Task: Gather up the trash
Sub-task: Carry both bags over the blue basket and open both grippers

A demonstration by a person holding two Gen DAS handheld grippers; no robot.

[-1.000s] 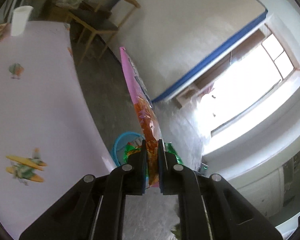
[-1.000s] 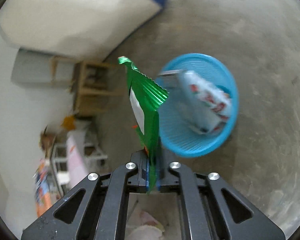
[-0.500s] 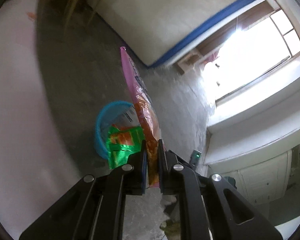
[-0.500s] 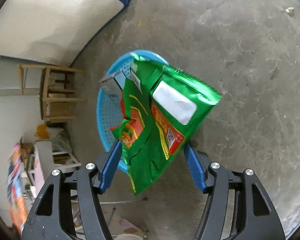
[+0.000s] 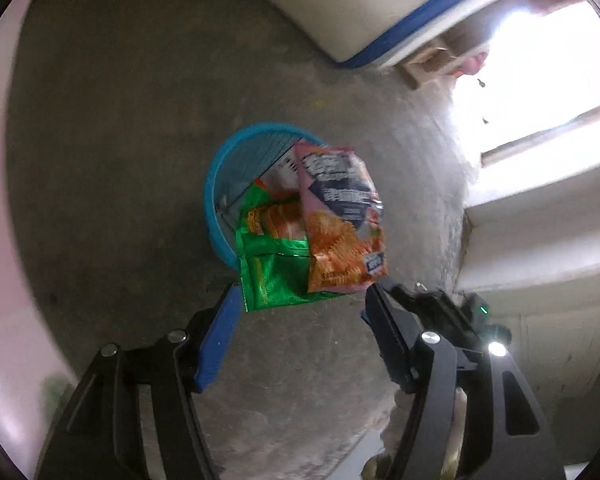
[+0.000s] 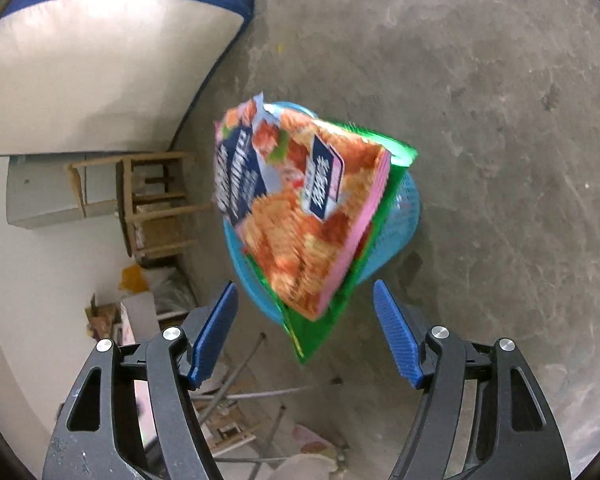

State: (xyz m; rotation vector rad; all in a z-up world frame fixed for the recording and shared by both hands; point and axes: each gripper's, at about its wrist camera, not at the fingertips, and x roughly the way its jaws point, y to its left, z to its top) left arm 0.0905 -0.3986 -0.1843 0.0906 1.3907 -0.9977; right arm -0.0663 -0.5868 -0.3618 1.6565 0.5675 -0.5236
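Both grippers, left and right, have just released and now stand wide. The pink-orange foil snack bag and green foil wrapper fall toward the round blue plastic basket.

Colours only, as you see them. Your left gripper: black frame, blue ribbed pads on the fingers. Your right gripper: same black frame, same blue ribbed pads. Pink snack bag: pink edges, orange snack print, dark navy label panels with white lettering, bits of red and green. Green snack bag: shiny bright green foil, orange-red print with yellow accents. Bin: light blue plastic mesh. White wrapper inside it has grey print. Floor: mottled grey concrete. Mattress: white with blue piping. Surface: pale pink. Shelf unit: bare light wood.
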